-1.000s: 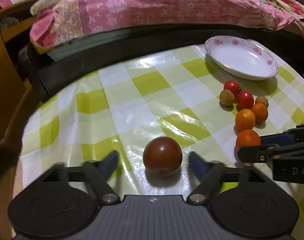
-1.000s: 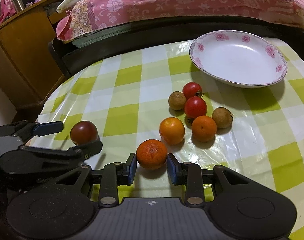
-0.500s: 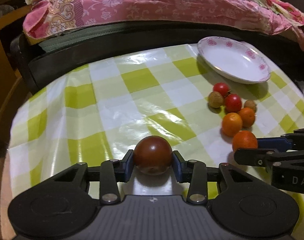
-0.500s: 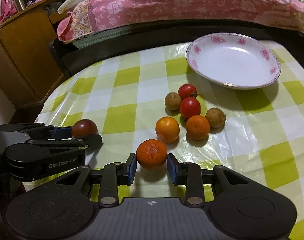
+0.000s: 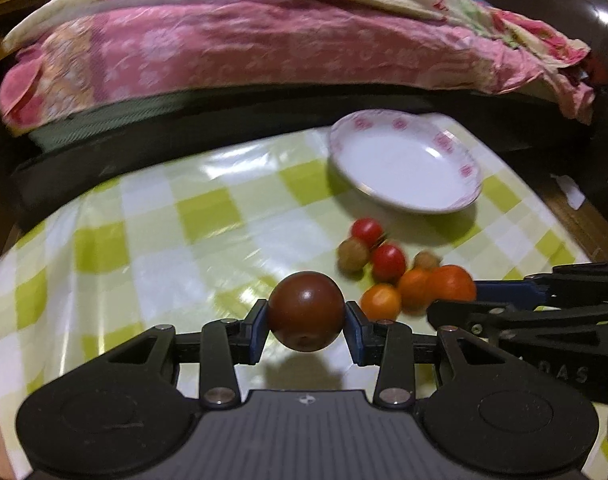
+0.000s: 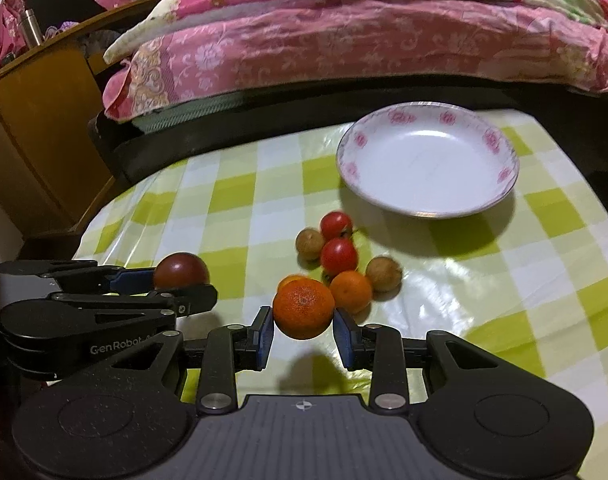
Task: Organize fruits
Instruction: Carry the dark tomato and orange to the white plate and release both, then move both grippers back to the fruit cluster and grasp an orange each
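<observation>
My left gripper (image 5: pixel 306 332) is shut on a dark brown-red tomato (image 5: pixel 306 310) and holds it above the checked tablecloth; it also shows in the right wrist view (image 6: pixel 180 270). My right gripper (image 6: pixel 303 336) is shut on an orange mandarin (image 6: pixel 303 308), lifted off the cloth; it also shows in the left wrist view (image 5: pixel 452 282). Loose fruit lies ahead: two red cherry tomatoes (image 6: pixel 338 255), two brown longans (image 6: pixel 384 274) and two small oranges (image 6: pixel 351 291). A white plate with pink flowers (image 6: pixel 428 160) stands empty at the back right.
A bed with a pink flowered quilt (image 6: pixel 364 36) runs along the table's far edge. A wooden cabinet (image 6: pixel 35 120) stands at the left. The green and white tablecloth (image 6: pixel 231 200) covers the table.
My left gripper closed on the dark tomato and lifted it. My right gripper lifted the mandarin off the cloth. Both moved forward toward the plate.
</observation>
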{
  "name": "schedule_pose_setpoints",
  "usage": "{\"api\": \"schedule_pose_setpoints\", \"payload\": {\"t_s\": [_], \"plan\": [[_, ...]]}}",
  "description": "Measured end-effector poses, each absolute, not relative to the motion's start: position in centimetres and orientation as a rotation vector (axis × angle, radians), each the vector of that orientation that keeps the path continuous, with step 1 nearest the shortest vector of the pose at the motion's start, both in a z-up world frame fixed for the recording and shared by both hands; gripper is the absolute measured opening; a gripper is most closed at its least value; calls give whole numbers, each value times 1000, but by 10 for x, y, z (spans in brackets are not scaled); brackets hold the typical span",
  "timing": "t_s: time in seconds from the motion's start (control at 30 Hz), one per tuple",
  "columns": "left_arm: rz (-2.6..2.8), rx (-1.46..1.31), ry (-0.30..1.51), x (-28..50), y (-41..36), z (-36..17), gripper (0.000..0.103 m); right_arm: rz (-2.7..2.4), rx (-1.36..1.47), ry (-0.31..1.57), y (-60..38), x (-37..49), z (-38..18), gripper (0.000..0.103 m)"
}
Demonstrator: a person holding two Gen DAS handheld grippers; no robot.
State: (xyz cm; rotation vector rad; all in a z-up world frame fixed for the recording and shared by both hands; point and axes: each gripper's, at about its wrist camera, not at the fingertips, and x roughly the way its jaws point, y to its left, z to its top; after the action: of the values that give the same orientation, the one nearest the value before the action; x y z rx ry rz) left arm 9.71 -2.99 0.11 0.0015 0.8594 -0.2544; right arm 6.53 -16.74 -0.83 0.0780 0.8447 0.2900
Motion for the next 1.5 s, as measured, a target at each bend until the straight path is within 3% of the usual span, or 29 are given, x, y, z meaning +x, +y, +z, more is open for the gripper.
{"api": "schedule_pose_setpoints", "payload": {"t_s": [0.67, 1.5], "plan": [[-355, 45, 847, 204, -99, -3, 46, 157, 69, 799, -231, 154, -10, 29], [-354, 79, 809, 212, -101, -2, 52, 140, 54, 768, -240, 178, -16, 36]]}}
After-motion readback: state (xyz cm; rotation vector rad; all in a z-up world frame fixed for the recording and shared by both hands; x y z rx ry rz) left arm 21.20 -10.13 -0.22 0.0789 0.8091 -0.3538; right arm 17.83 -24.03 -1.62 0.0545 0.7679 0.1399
